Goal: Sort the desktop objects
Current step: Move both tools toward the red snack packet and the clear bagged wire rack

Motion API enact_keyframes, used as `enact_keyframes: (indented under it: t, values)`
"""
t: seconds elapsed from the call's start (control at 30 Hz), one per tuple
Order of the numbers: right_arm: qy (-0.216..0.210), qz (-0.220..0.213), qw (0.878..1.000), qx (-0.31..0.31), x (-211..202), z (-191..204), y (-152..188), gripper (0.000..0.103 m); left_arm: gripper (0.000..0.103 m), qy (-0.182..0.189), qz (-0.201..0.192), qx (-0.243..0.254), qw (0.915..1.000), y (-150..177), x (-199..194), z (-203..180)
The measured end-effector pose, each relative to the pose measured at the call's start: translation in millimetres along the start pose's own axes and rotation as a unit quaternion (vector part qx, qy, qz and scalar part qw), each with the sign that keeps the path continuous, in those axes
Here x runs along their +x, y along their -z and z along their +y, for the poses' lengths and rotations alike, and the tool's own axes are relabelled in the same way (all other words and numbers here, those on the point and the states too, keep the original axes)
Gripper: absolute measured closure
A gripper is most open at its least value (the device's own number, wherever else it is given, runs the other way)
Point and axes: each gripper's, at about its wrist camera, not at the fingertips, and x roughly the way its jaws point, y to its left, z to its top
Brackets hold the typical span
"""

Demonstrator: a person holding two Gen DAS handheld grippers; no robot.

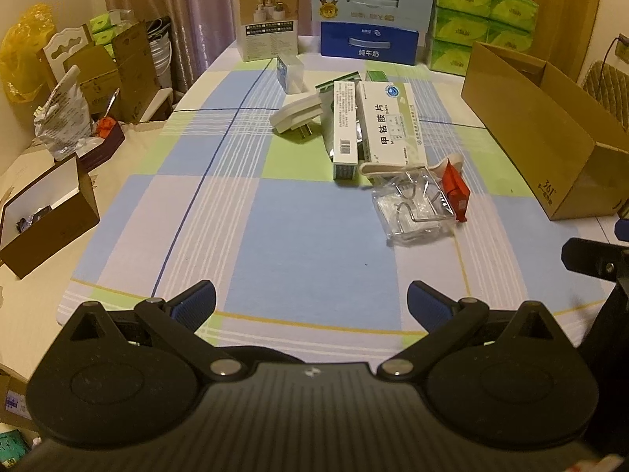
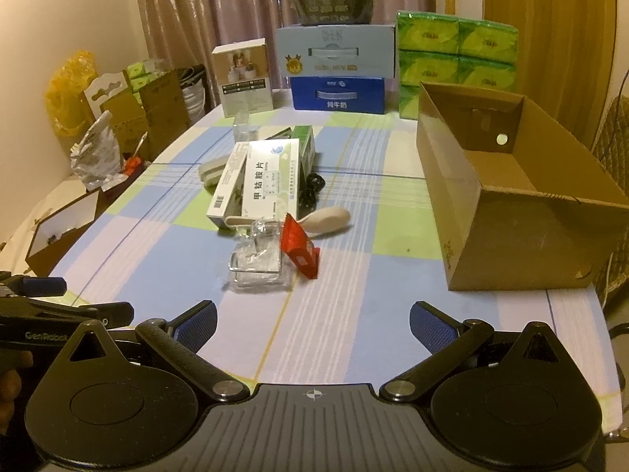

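A pile of objects lies mid-table: a large white medicine box [image 1: 391,122] [image 2: 271,179], a narrow white box [image 1: 344,129] [image 2: 228,188], a white plug adapter [image 1: 297,116], a clear plastic pack with metal hooks [image 1: 416,206] [image 2: 259,259], a red packet [image 1: 456,192] [image 2: 300,246], a cream handle [image 2: 326,218] and a black cable [image 2: 312,190]. My left gripper [image 1: 310,306] is open and empty near the table's front edge. My right gripper [image 2: 312,326] is open and empty, in front of the clear pack.
An open cardboard box [image 2: 511,204] [image 1: 542,133] stands at the right. Blue milk cartons [image 2: 338,67], green tissue packs [image 2: 456,55] and a beige carton [image 2: 243,76] line the back. A small brown open box [image 1: 47,216] sits at the left.
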Motion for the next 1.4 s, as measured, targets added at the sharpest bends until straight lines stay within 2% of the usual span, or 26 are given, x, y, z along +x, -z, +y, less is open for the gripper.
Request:
enact_keyframes:
  t: [0.57, 0.77, 1.4]
  values:
    - [-0.024, 0.019, 1.0, -0.003, 30.2, -9.2, -8.3, 0.002, 0.001, 0.022, 0.021, 0.024, 0.9992, -20.9, 27.7, -12.8]
    - [-0.02, 0.024, 0.999, -0.009, 45.1, -11.2, -13.1, 0.002, 0.001, 0.029, 0.029, 0.031, 0.9987, -28.1, 41.3, -12.2]
    - [-0.043, 0.063, 0.997, -0.005, 85.4, -12.4, -25.0, 0.003, 0.001, 0.052, 0.046, 0.07, 0.9952, -47.2, 71.4, -13.9]
